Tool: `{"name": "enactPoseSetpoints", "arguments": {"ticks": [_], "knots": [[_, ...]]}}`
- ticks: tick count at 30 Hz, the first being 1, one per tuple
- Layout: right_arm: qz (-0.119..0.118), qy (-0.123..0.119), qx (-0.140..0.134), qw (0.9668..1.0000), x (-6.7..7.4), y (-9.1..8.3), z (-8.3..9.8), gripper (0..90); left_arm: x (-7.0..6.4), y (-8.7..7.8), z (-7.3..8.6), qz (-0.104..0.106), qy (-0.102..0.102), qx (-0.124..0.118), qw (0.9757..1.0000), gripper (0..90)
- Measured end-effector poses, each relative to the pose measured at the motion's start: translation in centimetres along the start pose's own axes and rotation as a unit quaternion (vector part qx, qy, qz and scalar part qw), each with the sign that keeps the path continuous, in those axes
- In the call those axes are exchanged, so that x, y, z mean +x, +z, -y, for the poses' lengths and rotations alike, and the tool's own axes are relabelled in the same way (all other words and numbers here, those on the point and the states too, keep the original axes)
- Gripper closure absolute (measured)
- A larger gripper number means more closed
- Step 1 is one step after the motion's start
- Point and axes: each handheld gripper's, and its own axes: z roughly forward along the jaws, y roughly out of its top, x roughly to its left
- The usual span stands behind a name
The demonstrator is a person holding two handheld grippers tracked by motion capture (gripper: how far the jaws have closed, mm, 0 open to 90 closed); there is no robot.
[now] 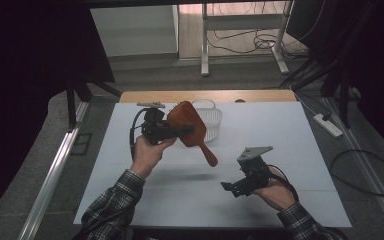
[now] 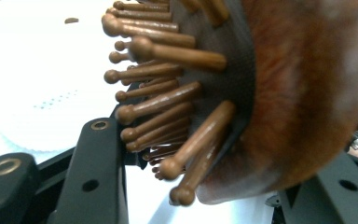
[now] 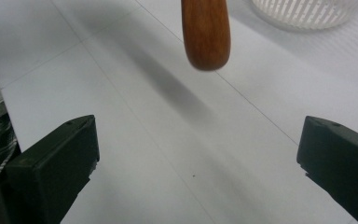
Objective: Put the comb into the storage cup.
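The left claw (image 1: 182,131) is clamped on the head of the wooden hairbrush (image 1: 190,127), holding it above the worktop (image 1: 280,130) at about ten o'clock, handle slanting down toward five o'clock, the white basket (image 1: 211,117) just behind. The right claw (image 1: 228,189) gapes empty at five o'clock. Gripped partly across springy bristles (image 2: 168,107), the hairbrush could pivot or slip and drop short of the basket.

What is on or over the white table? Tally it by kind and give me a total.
Wooden hairbrush: 1, clamped by its head in the left hand-held gripper
White basket: 1, standing on the table
Hand-held grippers: 2, the right hand-held gripper open with nothing between its jaws
Total: 4
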Motion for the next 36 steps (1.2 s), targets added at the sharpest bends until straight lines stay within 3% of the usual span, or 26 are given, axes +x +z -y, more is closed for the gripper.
{"name": "enactPoseSetpoints", "arguments": {"ticks": [9, 17, 21, 36], "knots": [[0.0, 0.014, 0.005, 0.9999, -0.8, -1.0, 1.1, 0.0, 0.5, -0.6, -0.9, -0.012, -0.001, -0.008, 0.9999, 51.5], [0.022, 0.023, 0.012, 0.9994, -1.5, -2.2, 2.3, 0.0, 1.0, -0.9, -1.8, -0.023, 0.0, -0.015, 0.9996, 51.4], [0.029, 0.03, 0.003, 0.9991, -1.8, -3.0, 2.8, 0.0, 1.3, -1.2, -2.3, -0.029, 0.001, -0.019, 0.9994, 51.5], [0.061, 0.054, -0.001, 0.9967, -2.7, -5.1, 4.8, 0.0, 2.5, -1.9, -3.7, -0.04, -0.015, -0.037, 0.9984, 51.5]]}}
